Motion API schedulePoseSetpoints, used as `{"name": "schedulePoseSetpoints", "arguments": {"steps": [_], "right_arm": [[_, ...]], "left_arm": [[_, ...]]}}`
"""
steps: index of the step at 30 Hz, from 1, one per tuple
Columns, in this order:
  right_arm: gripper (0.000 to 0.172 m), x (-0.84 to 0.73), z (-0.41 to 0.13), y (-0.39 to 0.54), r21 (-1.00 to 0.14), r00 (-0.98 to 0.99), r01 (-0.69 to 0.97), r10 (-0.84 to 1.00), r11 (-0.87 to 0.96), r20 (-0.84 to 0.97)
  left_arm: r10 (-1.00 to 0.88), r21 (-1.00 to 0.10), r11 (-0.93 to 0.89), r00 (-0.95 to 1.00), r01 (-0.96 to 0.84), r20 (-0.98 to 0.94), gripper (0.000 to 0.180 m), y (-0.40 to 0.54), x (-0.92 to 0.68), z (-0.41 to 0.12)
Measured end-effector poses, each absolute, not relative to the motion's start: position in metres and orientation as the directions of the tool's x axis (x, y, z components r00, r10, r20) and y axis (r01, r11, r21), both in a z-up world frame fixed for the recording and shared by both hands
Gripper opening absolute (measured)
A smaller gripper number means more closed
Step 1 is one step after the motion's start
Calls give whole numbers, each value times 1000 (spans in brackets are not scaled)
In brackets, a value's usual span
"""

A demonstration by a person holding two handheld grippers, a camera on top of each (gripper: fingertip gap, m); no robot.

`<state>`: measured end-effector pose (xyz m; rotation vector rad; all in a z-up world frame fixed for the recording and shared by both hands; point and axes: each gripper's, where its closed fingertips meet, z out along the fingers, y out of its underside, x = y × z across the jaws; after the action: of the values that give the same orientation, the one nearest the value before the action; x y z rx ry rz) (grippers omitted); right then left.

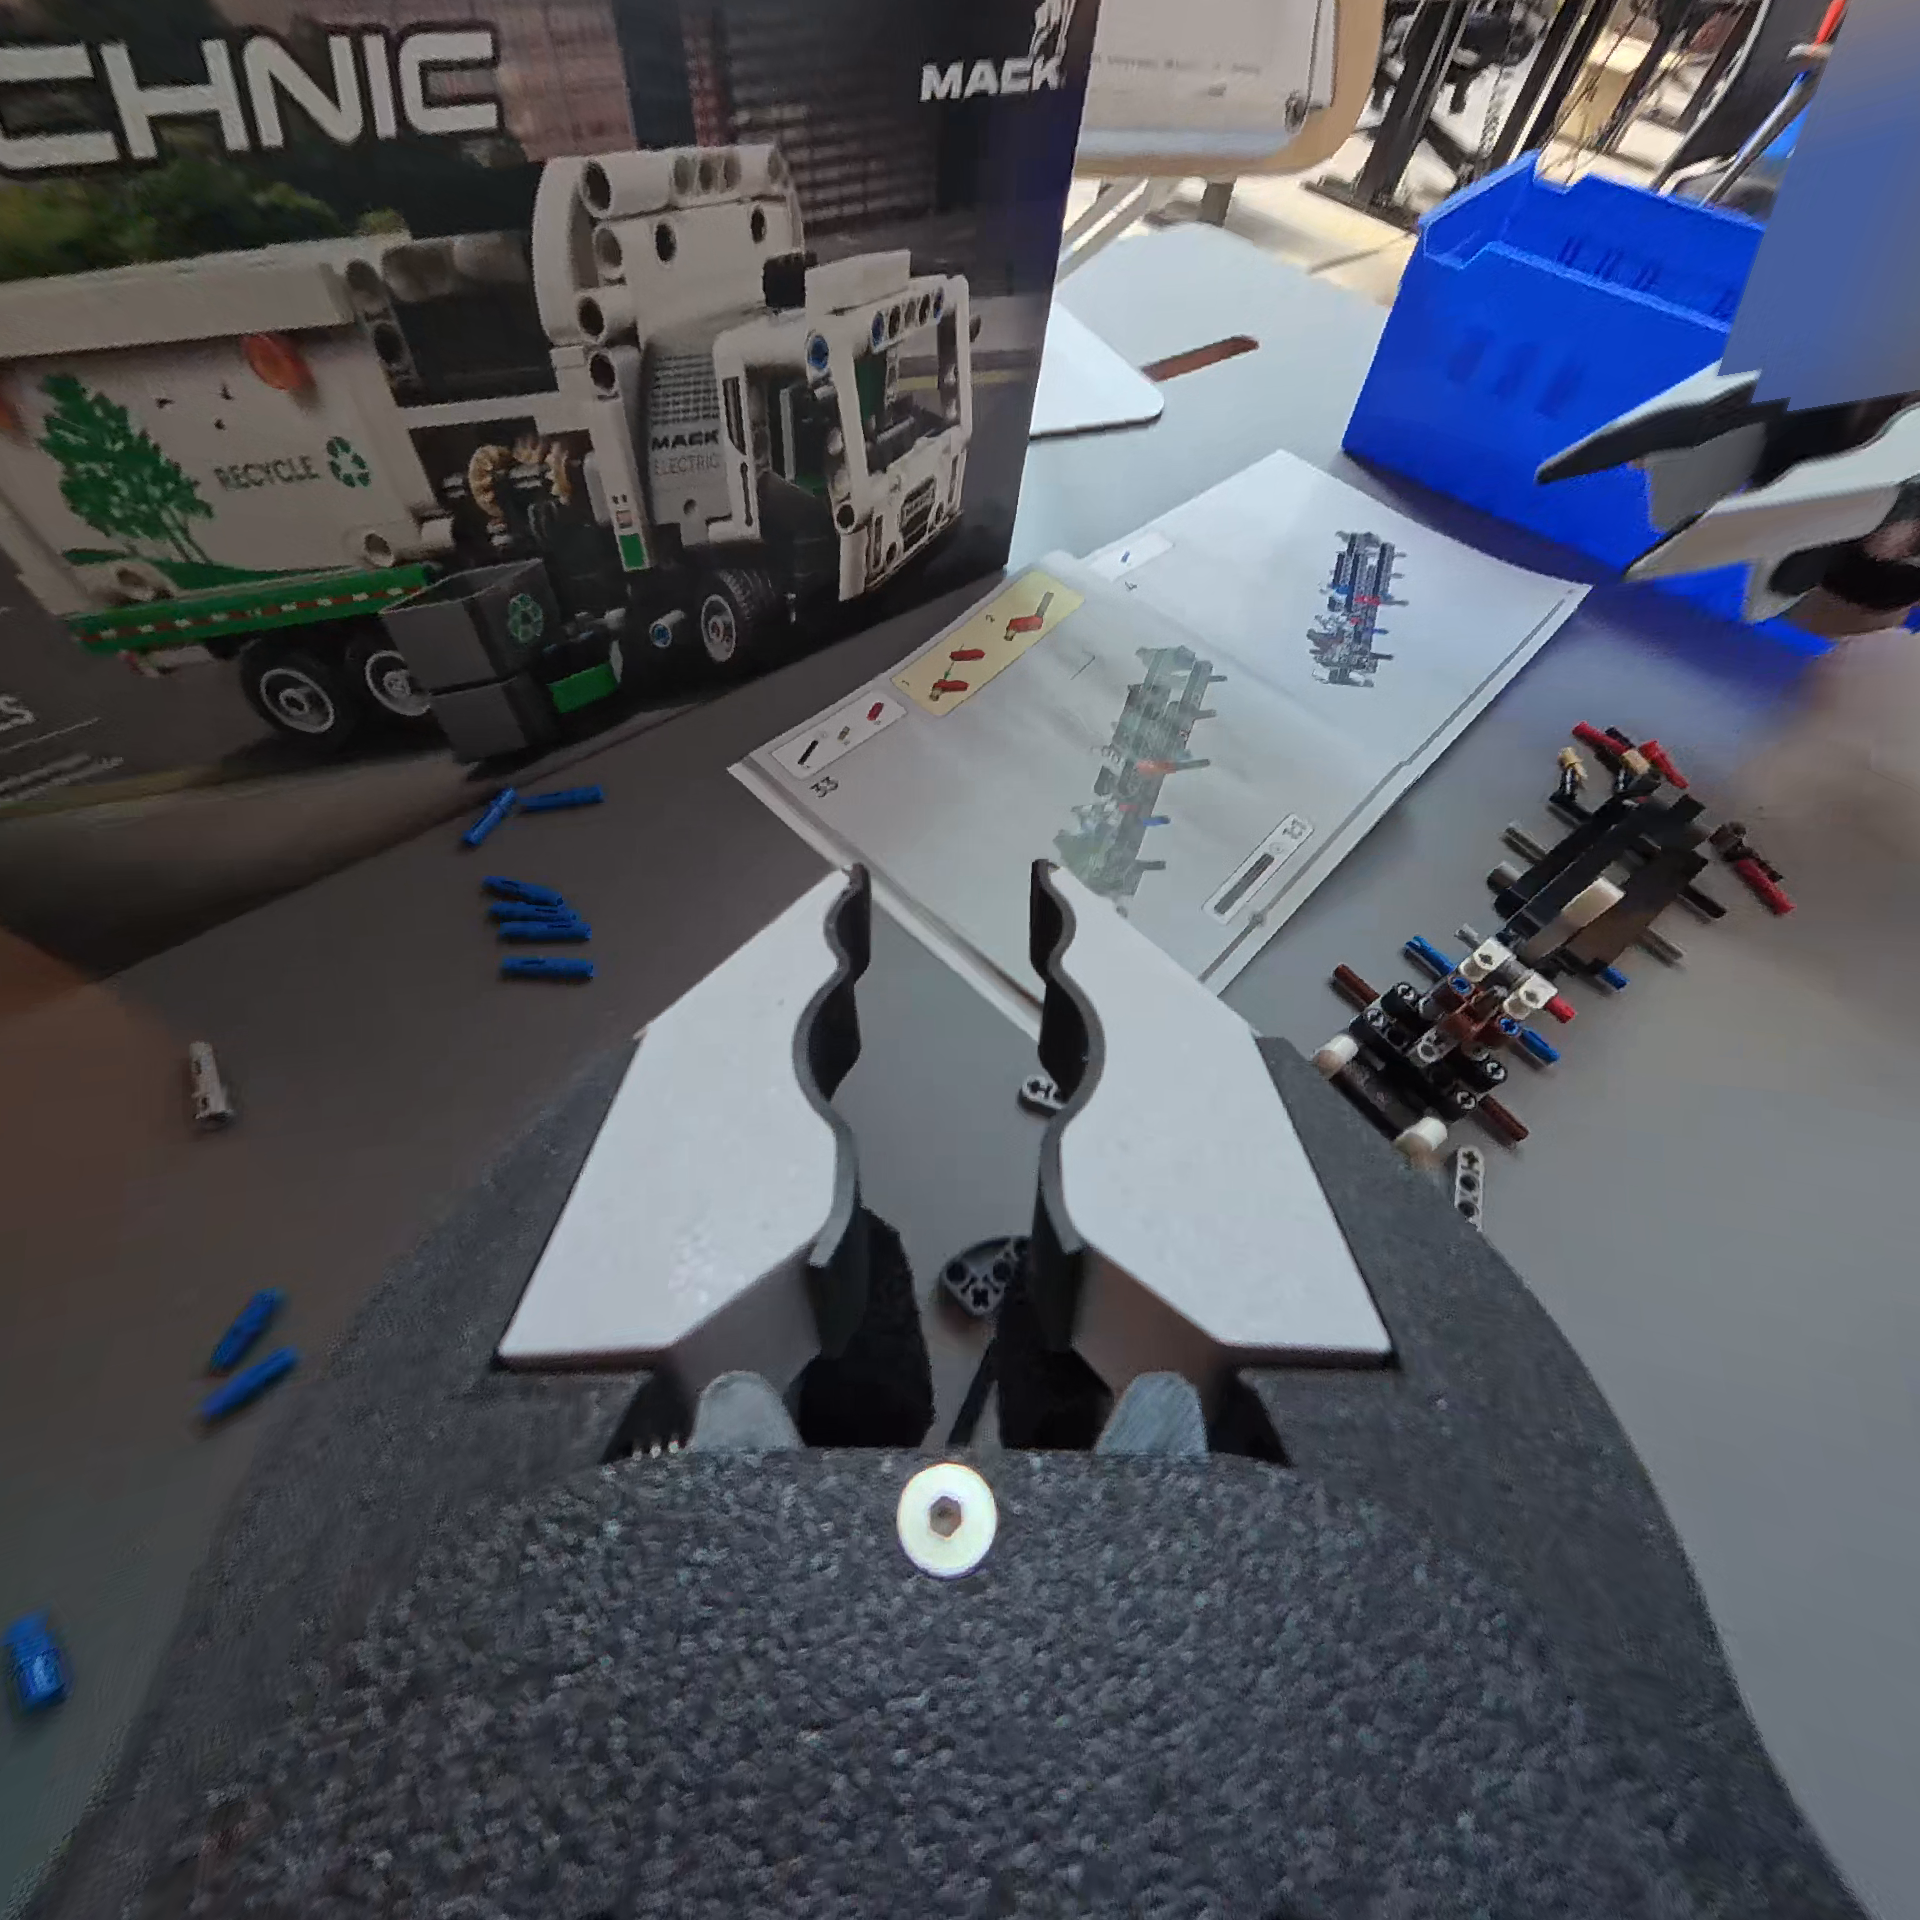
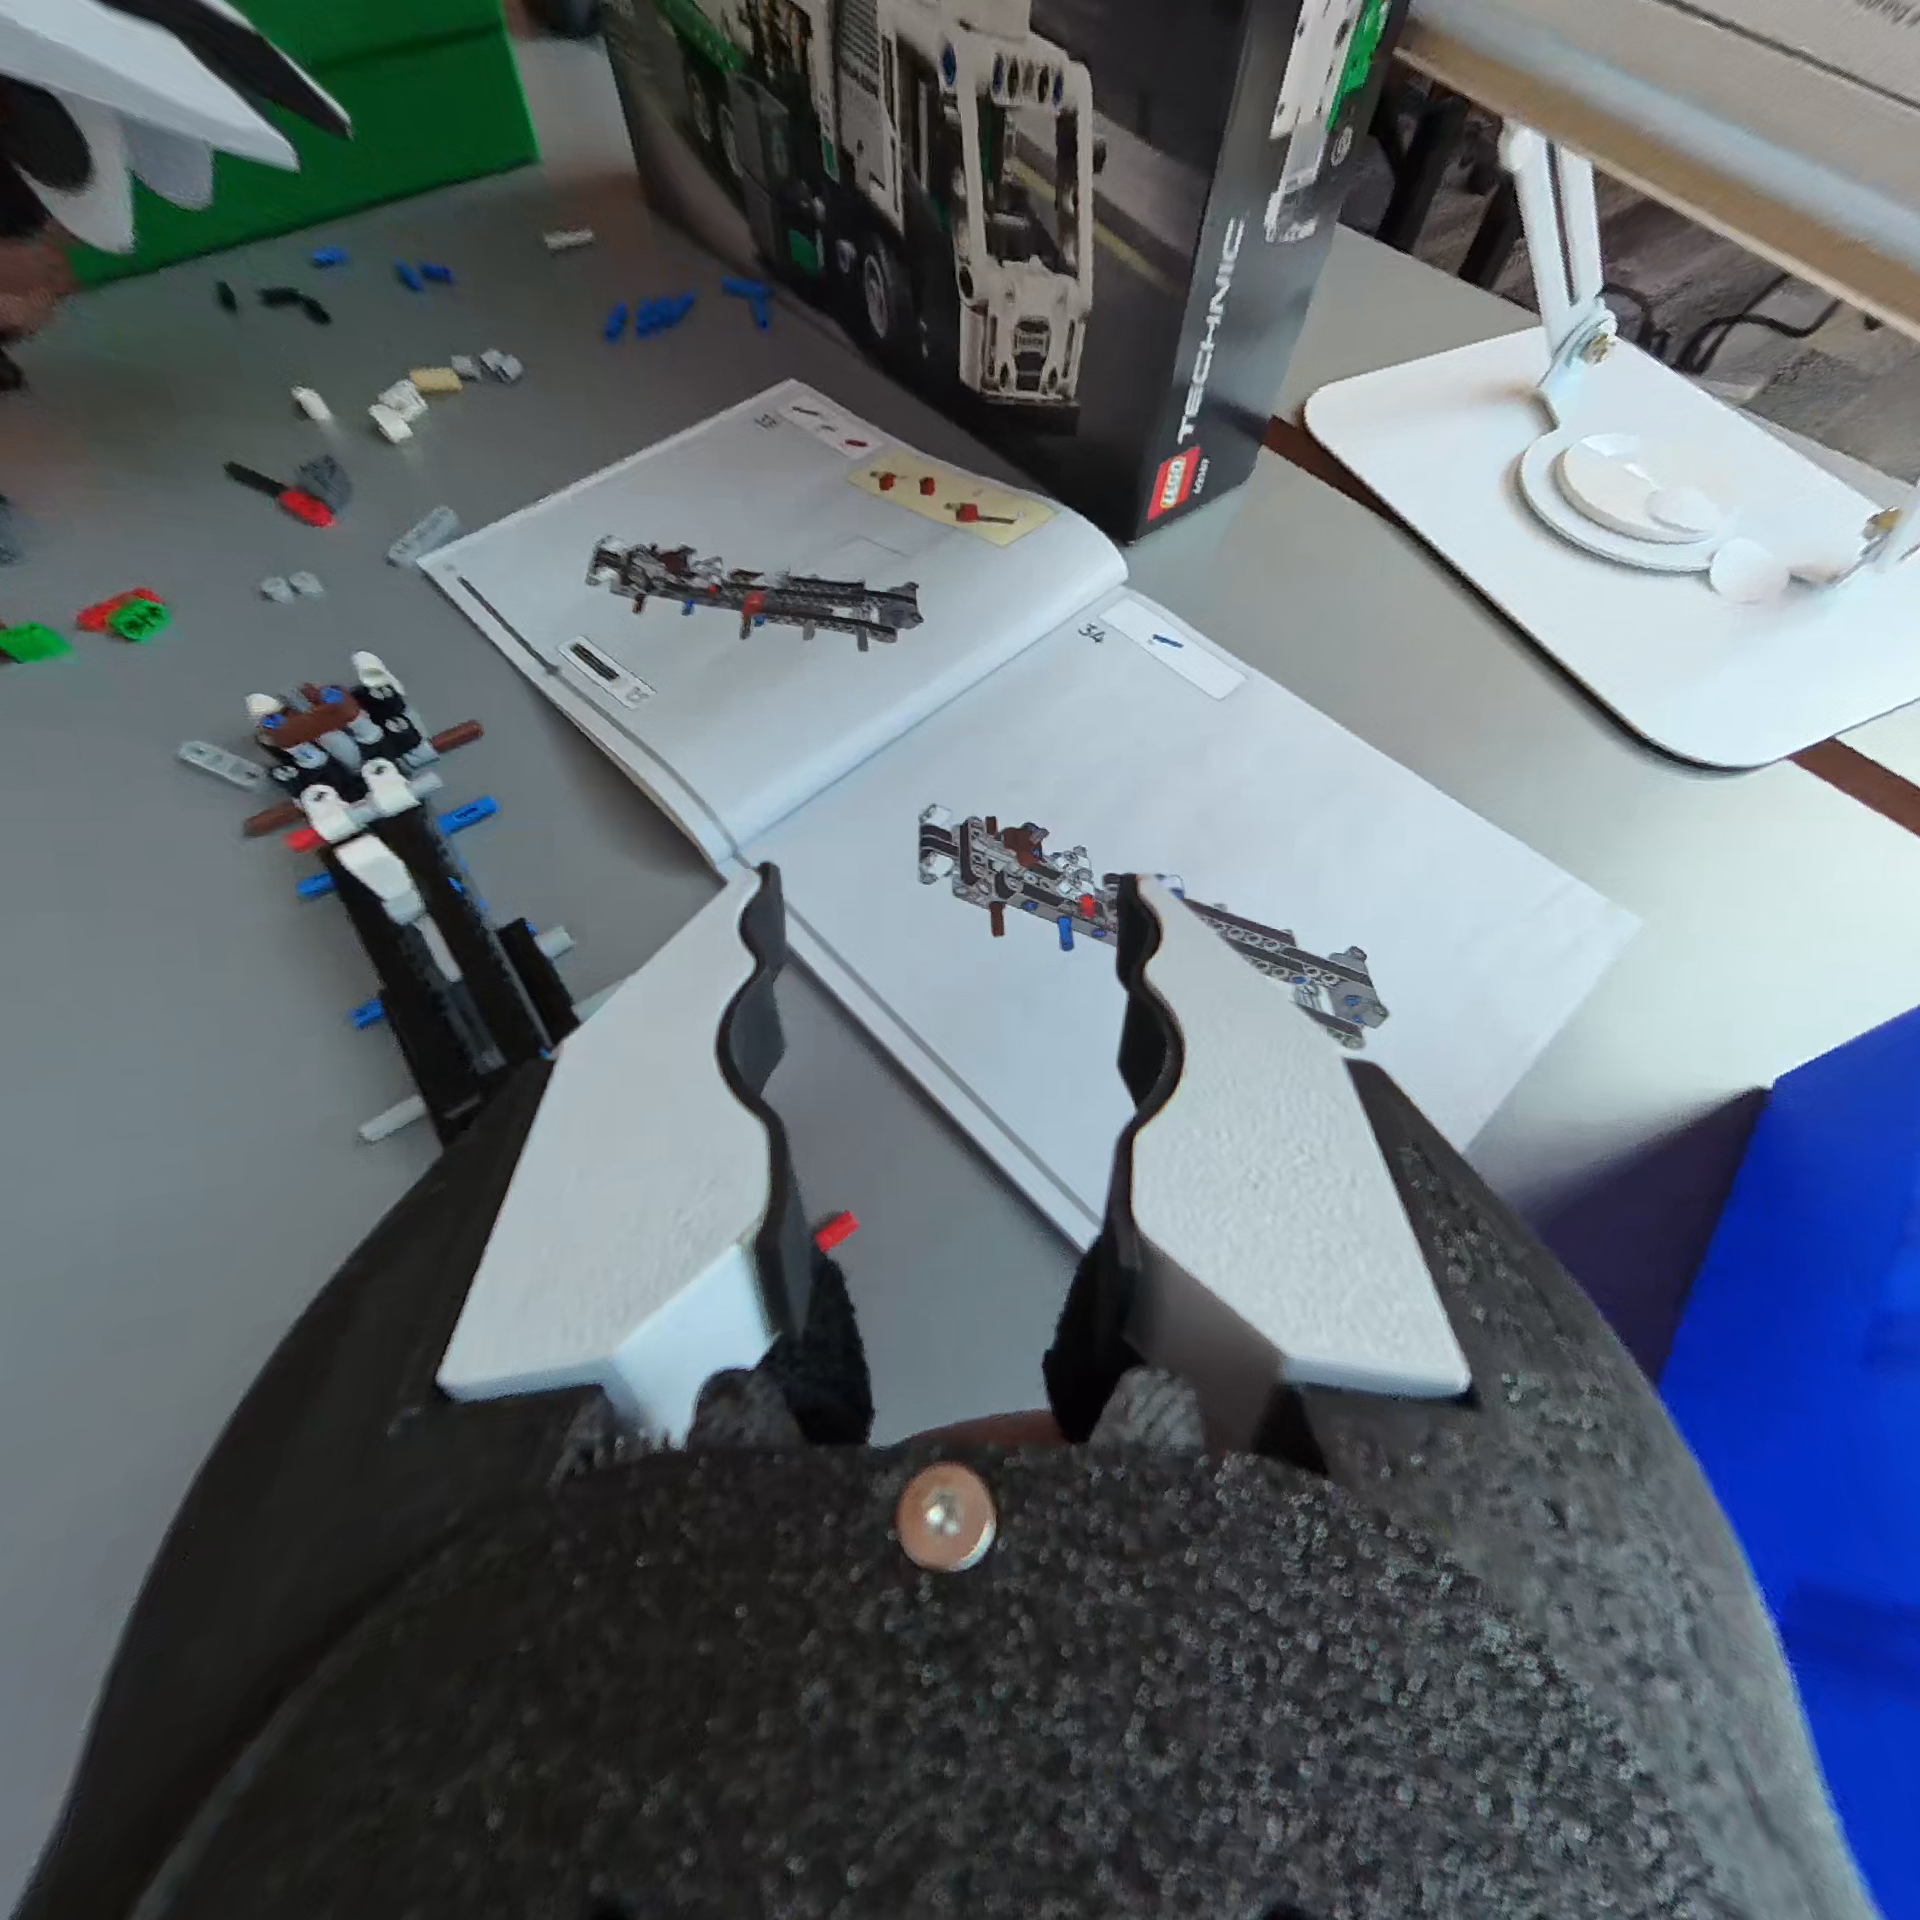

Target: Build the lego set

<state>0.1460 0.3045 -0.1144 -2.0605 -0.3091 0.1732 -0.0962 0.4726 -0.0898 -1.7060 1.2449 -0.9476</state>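
We held both grippers, fingers spread and empty, over an open instruction booklet (image 2: 1039, 727).
The half-built brick chassis (image 2: 405, 883) beside it looked light, rigid, best gripped across its black beams.

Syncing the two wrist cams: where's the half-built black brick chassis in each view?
Left wrist view: the black brick chassis lies right of centre, right of the open instruction booklet.
Right wrist view: the chassis lies at left, left of the booklet.
Shared landmark: the truck-picture box behind the booklet.
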Motion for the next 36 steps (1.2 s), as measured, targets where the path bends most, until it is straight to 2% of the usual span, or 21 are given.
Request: {"name": "schedulePoseSetpoints", "arguments": {"steps": [1, 3, 5, 6, 8, 11, 12, 14, 15, 17, 18, 24, 30, 33, 36], "right_arm": [[63, 144, -107, 304, -890, 956, 112, 293, -443, -26], [63, 145, -99, 304, -903, 956, 59, 285, -426, -72], [85, 152, -100, 307, -896, 965, 35, 247, -442, -84], [84, 155, -100, 309, -895, 970, 29, 229, -445, -82], [53, 143, -102, 306, -894, 947, 11, 292, -448, -135], [59, 140, -102, 310, -890, 940, -37, 286, -454, -185], [64, 138, -103, 312, -886, 936, -58, 285, -460, -209], [68, 140, -108, 313, -879, 936, -77, 269, -471, -227], [62, 142, -112, 313, -872, 941, -61, 264, -486, -213], [53, 142, -118, 312, -860, 941, -20, 282, -509, -188], [52, 141, -120, 312, -856, 940, -1, 291, -517, -178], [58, 138, -123, 312, -862, 937, 36, 317, -506, -147], [64, 127, -123, 310, -839, 915, -11, 333, -544, -229], [62, 118, -125, 307, -802, 901, -42, 323, -596, -288], [62, 111, -122, 308, -793, 892, -59, 324, -606, -314]], "left_arm": [[-965, -904, -191, 241, -381, 103, 29, 474, -101, -92], [-960, -911, -177, 269, -374, 77, 27, 482, -105, -95], [-959, -895, -200, 266, -398, 96, 20, 484, -108, -103], [-958, -891, -208, 268, -404, 102, 22, 485, -109, -105], [-951, -896, -212, 292, -389, 99, 26, 490, -112, -104], [-944, -907, -245, 299, -342, 142, 28, 493, -114, -97], [-941, -909, -256, 300, -330, 157, 30, 494, -115, -95], [-927, -906, -276, 338, -321, 163, 52, 502, -119, -94], [-921, -906, -271, 361, -324, 146, 62, 507, -122, -94], [-908, -913, -229, 411, -337, 76, 59, 516, -127, -93], [-906, -918, -195, 421, -345, 35, 52, 518, -129, -91], [-862, -912, -88, 490, -402, -132, 44, 529, -138, -93], [-868, -903, -116, 485, -413, -110, 42, 529, -139, -98], [-820, -906, -122, 555, -406, -138, 43, 545, -153, -92], [-802, -911, -212, 596, -354, -45, 48, 542, -172, -74]]}}
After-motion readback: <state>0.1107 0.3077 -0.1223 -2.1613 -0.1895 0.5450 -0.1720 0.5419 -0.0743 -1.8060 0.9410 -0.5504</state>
